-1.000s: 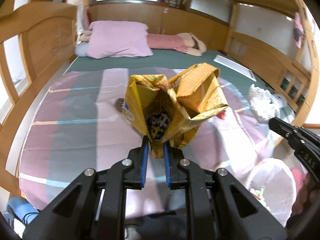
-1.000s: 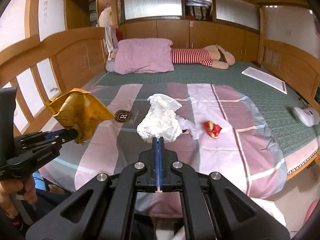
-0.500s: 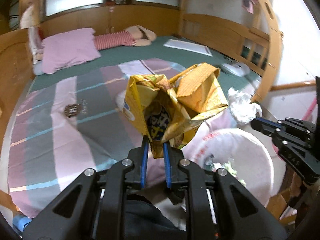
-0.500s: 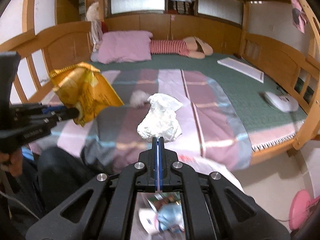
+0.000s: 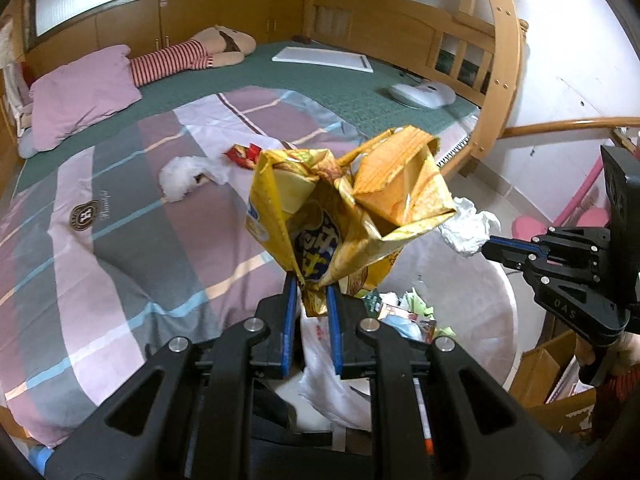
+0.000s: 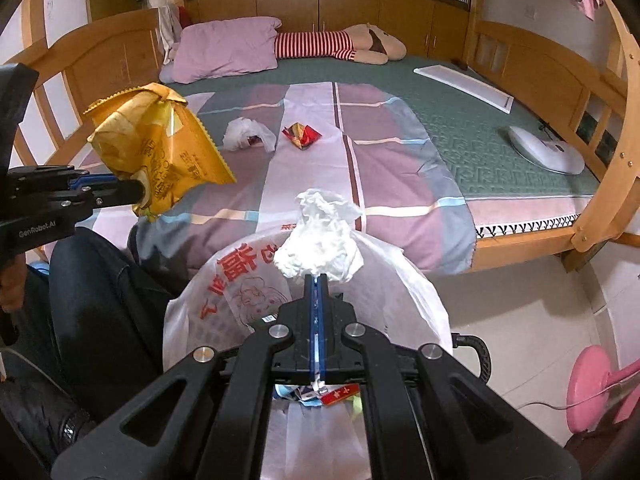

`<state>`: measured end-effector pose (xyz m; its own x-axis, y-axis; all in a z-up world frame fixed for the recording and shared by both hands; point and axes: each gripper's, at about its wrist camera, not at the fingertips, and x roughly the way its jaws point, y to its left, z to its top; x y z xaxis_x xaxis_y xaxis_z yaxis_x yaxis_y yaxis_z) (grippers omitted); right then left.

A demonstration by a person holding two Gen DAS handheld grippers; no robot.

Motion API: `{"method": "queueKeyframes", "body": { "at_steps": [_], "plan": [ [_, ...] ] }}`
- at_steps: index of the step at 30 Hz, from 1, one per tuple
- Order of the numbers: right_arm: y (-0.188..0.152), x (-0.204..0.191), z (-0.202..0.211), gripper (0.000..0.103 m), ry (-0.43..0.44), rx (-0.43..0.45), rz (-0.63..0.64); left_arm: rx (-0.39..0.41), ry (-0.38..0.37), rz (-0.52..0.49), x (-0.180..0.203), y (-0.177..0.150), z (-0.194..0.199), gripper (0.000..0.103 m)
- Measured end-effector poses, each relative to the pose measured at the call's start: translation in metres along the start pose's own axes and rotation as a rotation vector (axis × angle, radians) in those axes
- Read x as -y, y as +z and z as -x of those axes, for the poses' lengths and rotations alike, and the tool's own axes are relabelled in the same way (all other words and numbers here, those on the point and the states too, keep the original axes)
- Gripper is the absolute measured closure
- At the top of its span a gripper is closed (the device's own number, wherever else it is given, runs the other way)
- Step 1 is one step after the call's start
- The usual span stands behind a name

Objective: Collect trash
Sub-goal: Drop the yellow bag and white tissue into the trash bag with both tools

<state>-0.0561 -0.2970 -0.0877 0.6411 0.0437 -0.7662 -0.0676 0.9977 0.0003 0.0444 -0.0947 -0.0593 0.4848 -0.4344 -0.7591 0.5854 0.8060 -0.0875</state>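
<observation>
**Both grippers hold trash above the open bag at the foot of the bed**

Nearest, the right gripper point(image 6: 316, 280) has its blue pads pressed flat together on the lower edge of a crumpled white tissue point(image 6: 320, 244). The tissue hangs over the mouth of a white plastic bag point(image 6: 224, 280) printed in red, with coloured scraps showing inside it below the jaws.

To its left, the left gripper point(image 5: 311, 292) pinches the bottom of a crumpled yellow snack bag point(image 5: 348, 208), jaws closed narrowly on the foil. The snack bag stands up from the pads, its torn top spread open, above the near rim of the plastic bag. A person's dark trouser leg point(image 6: 96, 300) lies just beside the bag.

Beyond, on the striped bedspread point(image 6: 400, 152) near its middle, a second white tissue point(image 6: 246, 134) and a small red wrapper point(image 6: 302, 134) lie just beside each other, apart.

Farther off, on the green mattress cover point(image 6: 460, 112), a white oval device point(image 6: 546, 152) sits near the right edge. A pink pillow point(image 6: 228, 48) and a striped plush toy point(image 6: 340, 44) lie at the head end.
</observation>
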Motion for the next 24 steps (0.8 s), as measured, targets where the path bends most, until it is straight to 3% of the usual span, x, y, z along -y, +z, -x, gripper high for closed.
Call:
{"method": "queueKeyframes", "body": {
  "at_steps": [9,11,13,15,20,24],
  "plan": [
    [0.0,0.008,0.014,0.098,-0.034,-0.002,-0.001,-0.041,-0.031,-0.057,0.022,0.0,-0.01,0.087],
    [0.002,0.007,0.021,0.089,-0.056,0.018,0.01,-0.052,-0.037,-0.067,0.027,-0.001,-0.013,0.087],
    [0.004,0.006,0.028,0.066,-0.077,0.043,0.018,-0.062,-0.044,-0.077,0.029,-0.002,-0.015,0.087],
    [0.006,0.007,0.033,0.06,-0.096,0.064,0.02,-0.074,-0.056,-0.087,0.035,-0.004,-0.018,0.085],
    [0.008,0.012,0.036,0.059,-0.104,0.077,0.013,-0.113,-0.144,-0.139,0.049,-0.01,-0.023,0.072],
    [0.008,0.014,0.037,0.059,-0.105,0.082,0.009,-0.127,-0.14,-0.178,0.059,-0.016,-0.028,0.046]
  ]
}}
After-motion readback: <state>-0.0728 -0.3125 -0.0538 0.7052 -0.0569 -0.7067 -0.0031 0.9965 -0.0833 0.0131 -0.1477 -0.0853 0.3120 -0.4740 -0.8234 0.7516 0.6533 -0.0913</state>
